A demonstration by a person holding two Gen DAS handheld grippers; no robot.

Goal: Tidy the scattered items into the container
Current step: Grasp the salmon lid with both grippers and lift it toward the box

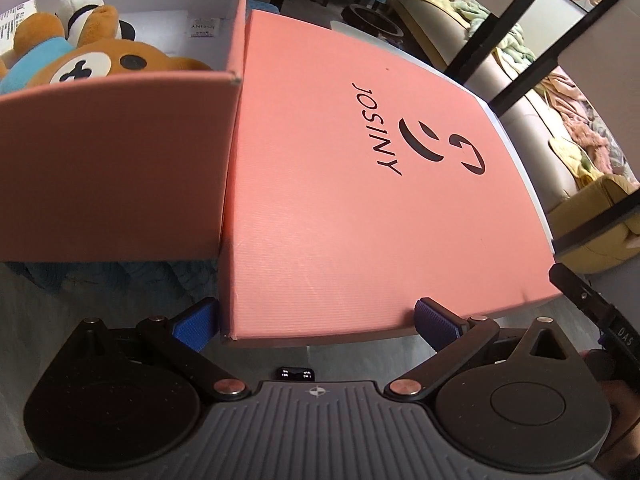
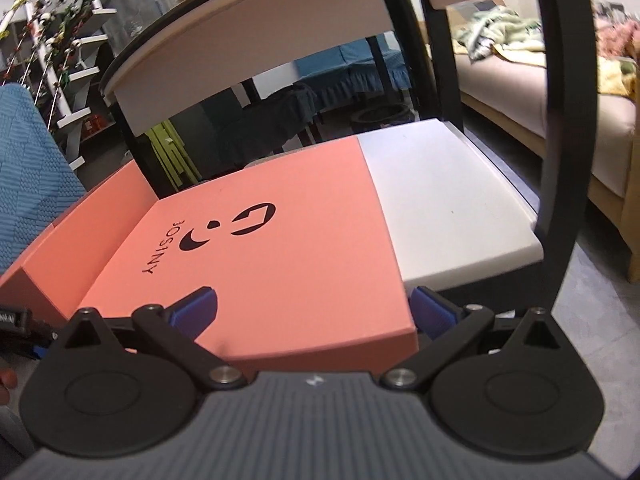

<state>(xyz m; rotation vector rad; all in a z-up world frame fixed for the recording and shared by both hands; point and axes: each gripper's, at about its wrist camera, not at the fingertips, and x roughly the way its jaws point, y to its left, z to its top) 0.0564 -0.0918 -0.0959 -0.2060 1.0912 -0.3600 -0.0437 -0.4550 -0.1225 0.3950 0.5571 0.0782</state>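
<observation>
A pink open box (image 1: 120, 168) stands at the left and holds a brown plush bear (image 1: 100, 64) and a panda plush (image 1: 80, 6). Its pink lid (image 1: 360, 200), printed JOSINY, lies flat beside it on a white chair seat (image 2: 452, 200). My left gripper (image 1: 316, 324) is open wide at the lid's near edge. One blue finger is just left of the lid's corner and the other is at the edge. My right gripper (image 2: 314, 310) is open too, at the near right corner of the lid (image 2: 280, 248). Its left finger is over the lid's top and its right finger is beside the lid's side.
The chair's black frame (image 2: 560, 120) and white backrest (image 2: 248, 40) rise behind the lid. A sofa (image 2: 540, 92) with crumpled blankets stands at the right, a blue cloth (image 2: 32, 176) at the left. The floor below is grey. The other gripper's body (image 1: 592, 304) shows at the right edge.
</observation>
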